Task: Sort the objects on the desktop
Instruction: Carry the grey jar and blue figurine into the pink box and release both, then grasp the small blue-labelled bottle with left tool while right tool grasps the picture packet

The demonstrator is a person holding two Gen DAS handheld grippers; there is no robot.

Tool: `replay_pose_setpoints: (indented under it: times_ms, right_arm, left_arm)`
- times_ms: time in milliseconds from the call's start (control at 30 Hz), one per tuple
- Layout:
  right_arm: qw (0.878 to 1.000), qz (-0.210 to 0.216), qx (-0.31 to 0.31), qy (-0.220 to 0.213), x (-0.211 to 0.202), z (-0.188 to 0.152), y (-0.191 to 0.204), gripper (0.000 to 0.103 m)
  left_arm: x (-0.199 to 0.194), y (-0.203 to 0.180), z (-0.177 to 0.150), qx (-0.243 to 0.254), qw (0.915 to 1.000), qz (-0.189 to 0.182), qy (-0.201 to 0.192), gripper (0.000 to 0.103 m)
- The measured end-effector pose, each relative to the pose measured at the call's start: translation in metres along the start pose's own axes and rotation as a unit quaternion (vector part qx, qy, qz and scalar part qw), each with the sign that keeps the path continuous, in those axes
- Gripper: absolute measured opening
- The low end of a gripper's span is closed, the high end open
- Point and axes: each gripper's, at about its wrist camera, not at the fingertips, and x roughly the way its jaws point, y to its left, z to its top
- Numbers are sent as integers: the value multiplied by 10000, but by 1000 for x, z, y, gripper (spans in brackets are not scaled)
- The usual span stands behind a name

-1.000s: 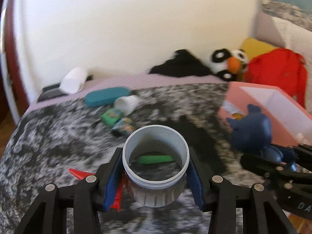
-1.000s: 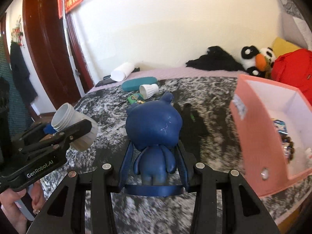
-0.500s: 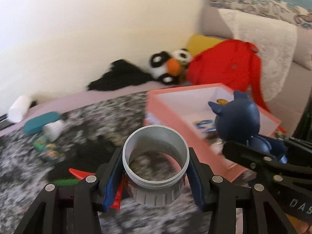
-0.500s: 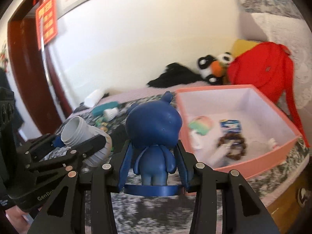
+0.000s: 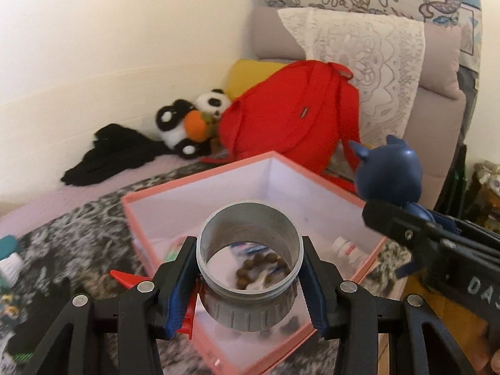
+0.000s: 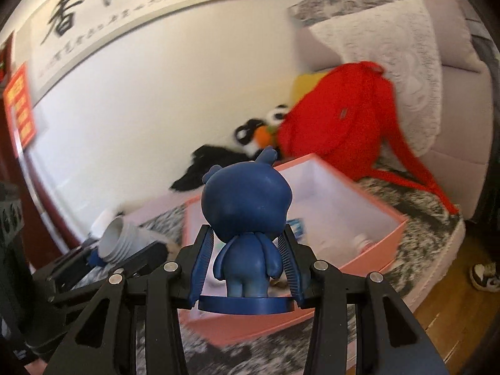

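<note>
1. In the left wrist view, the left gripper (image 5: pixel 249 278) sits at the bottom centre of the frame, its 2 blue-padded fingers (image 5: pixel 179 287) clamped on a grey jar (image 5: pixel 250 268) with its open mouth facing the camera.
2. Behind the jar, across the middle of the frame, is the pink box (image 5: pixel 175 192) with a white interior; it lies on a black-and-white mottled cover (image 5: pixel 78 237).
3. Inside the box, brown beads (image 5: pixel 259 265) show through the jar's mouth, and a small white bottle (image 5: pixel 347 250) lies near the box's right wall.
4. In the right wrist view, the right gripper (image 6: pixel 247 273) at bottom centre is clamped on a blue figurine (image 6: pixel 247 212), which stands upright on its round base with its back to the camera.
5. The figurine is in front of the pink box (image 6: pixel 387 240), above its near edge.
6. At upper right, a red backpack (image 6: pixel 337 125) leans on a sofa cushion (image 6: pixel 390 56); a panda plush (image 6: pixel 265 128) lies just left of it.
</note>
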Motion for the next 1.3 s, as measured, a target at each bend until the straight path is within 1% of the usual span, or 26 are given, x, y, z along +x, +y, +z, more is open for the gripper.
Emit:
replay_pose_setpoints:
  times_ms: [167, 267, 367, 400, 433, 467, 500, 533, 567, 667, 733, 833, 967, 1100, 1167, 1233, 1300]
  right_arm:
    - [9990, -383, 141, -198, 22, 30, -24, 46]
    - [9981, -580, 125, -155, 42, 36, -25, 46]
    - [9980, -579, 247, -47, 66, 43, -31, 46]
    - [9978, -593, 281, -21, 75, 45, -33, 46]
    - [9978, -610, 261, 19, 82, 48, -33, 48]
    - [9977, -642, 207, 95, 90, 50, -33, 54]
    - [9972, -712, 143, 170, 99, 51, -32, 78]
    - [9970, -747, 140, 160, 101, 50, -32, 91]
    - [9968, -772, 168, 98, 102, 50, -32, 103]
    - [9975, -700, 128, -9, 100, 51, -29, 103]
    - [9972, -738, 114, -101, 96, 52, -27, 103]
    - [9972, -689, 192, -204, 89, 53, -20, 103]
    - [9977, -497, 164, -442, 74, 53, 2, 103]
    - [9969, -123, -89, -768, 56, 48, 49, 103]
    - [9960, 138, -320, -818, 53, 43, 77, 103]
    - [9944, 417, -635, -740, 57, 33, 111, 103]
    - [9936, 546, -839, -524, 69, 16, 138, 103]
  left_arm:
    - [36, 3, 20, -25, 9999, -97, 80, 53]
    - [60, 7, 30, -40, 9999, -72, 151, 53]
    - [86, 13, 34, -70, 9989, -104, 446, 55]
    - [94, 15, 34, -90, 9981, -129, 593, 67]
    - [99, 18, 32, -102, 9977, -94, 662, 84]
    - [102, 20, 31, -114, 9975, -43, 694, 89]
    - [101, 23, 31, -123, 9980, 56, 616, 93]
    - [100, 25, 30, -136, 9983, 135, 550, 93]
    - [97, 29, 31, -163, 9984, 154, 522, 94]
    - [88, 39, 32, -241, 9984, 216, 454, 94]
    - [79, 46, 32, -287, 9983, 268, 419, 94]
    - [64, 58, 32, -339, 9981, 388, 341, 94]
    - [28, 83, 24, -402, 9968, 667, 196, 94]
    - [-12, 120, 5, -552, 9933, 998, 158, 94]
    - [-31, 141, -10, -562, 9905, 1240, 181, 94]
    - [-50, 162, -24, -572, 9871, 1480, 205, 95]
    - [-67, 186, -41, -624, 9829, 1711, 260, 95]
